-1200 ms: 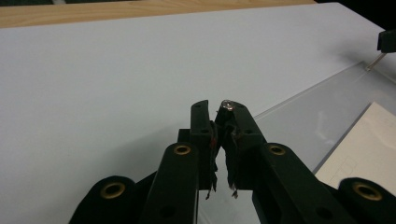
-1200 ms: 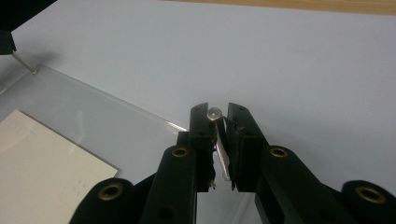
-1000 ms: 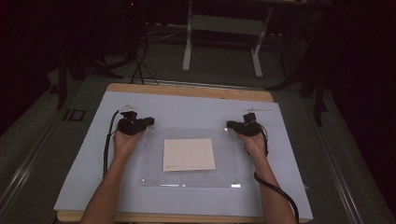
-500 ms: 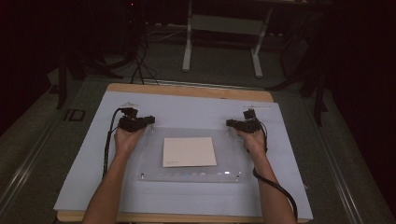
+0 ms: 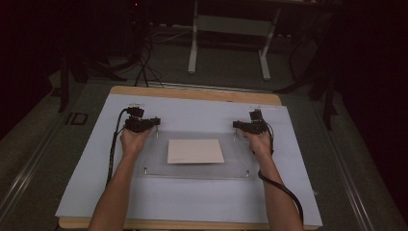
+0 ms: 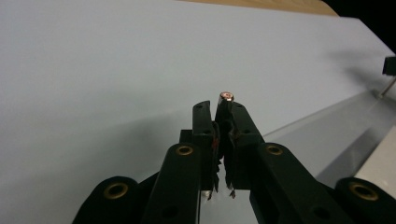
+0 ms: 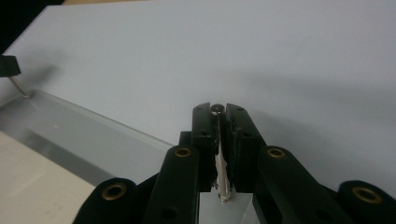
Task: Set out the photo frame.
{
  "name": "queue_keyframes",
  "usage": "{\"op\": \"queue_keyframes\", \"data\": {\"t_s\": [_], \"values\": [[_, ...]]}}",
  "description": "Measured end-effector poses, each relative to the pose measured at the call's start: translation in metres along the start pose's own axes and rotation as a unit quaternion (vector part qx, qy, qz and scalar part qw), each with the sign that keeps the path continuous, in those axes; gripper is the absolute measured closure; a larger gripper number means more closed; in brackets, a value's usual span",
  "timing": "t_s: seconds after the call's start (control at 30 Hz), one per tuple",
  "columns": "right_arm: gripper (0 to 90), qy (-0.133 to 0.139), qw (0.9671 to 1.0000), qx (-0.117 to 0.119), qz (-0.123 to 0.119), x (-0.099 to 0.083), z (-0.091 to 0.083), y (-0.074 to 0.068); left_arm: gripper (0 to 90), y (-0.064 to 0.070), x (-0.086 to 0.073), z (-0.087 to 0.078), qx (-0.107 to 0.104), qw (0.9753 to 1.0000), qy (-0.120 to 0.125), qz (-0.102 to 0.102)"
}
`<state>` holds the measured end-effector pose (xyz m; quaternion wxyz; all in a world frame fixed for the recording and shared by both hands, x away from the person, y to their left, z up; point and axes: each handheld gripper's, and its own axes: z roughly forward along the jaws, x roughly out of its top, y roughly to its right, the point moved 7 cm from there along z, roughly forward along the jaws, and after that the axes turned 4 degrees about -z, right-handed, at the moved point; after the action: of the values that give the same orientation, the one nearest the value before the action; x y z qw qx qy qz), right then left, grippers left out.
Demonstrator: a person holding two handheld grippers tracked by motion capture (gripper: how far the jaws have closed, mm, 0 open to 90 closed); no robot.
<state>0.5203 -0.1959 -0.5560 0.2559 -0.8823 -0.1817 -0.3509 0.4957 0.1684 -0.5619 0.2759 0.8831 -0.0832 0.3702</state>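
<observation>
A clear acrylic plate (image 5: 235,161) lies on the white table cover, with a beige sheet (image 5: 195,151) at its middle. Small metal posts stand at its corners. My left gripper (image 5: 154,121) is at the far left corner, shut on that corner's post (image 6: 226,96). At the far right corner my right gripper (image 5: 236,124) is shut on the post (image 7: 216,108) there. In the left gripper view the plate edge (image 6: 336,123) runs off to the right. The right gripper view shows the plate (image 7: 70,130) and the sheet (image 7: 23,177) at its left.
The white cover (image 5: 192,113) spreads over a wooden table (image 5: 192,93). Two more posts (image 5: 145,169) stand at the plate's near corners. Cables trail from both grippers along the forearms. Beyond the table a desk frame (image 5: 228,36) stands on a dark floor.
The plate's near edge has drawn back toward the far side of the table over the last second. Both grippers stay shut at its far corners, nearly in place.
</observation>
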Motion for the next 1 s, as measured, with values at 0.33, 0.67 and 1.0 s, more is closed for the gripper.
{"op": "queue_keyframes", "data": {"t_s": [0.33,0.67,1.0], "values": [[85.1,-0.004,0.9997,-0.022,-0.003,0.005,0.006,0.002,84.5,-0.003,0.005,0.008,0.008,0.9987,-0.008,-0.05],[84.8,0.007,0.999,-0.035,-0.027,0.003,0.004,0.0,84.1,-0.003,0.006,0.01,0.013,0.9975,-0.01,-0.068],[81.0,0.016,0.9971,-0.05,-0.056,0.0,-0.011,-0.005,83.7,-0.004,0.006,0.01,0.007,0.9968,-0.009,-0.079]]}}
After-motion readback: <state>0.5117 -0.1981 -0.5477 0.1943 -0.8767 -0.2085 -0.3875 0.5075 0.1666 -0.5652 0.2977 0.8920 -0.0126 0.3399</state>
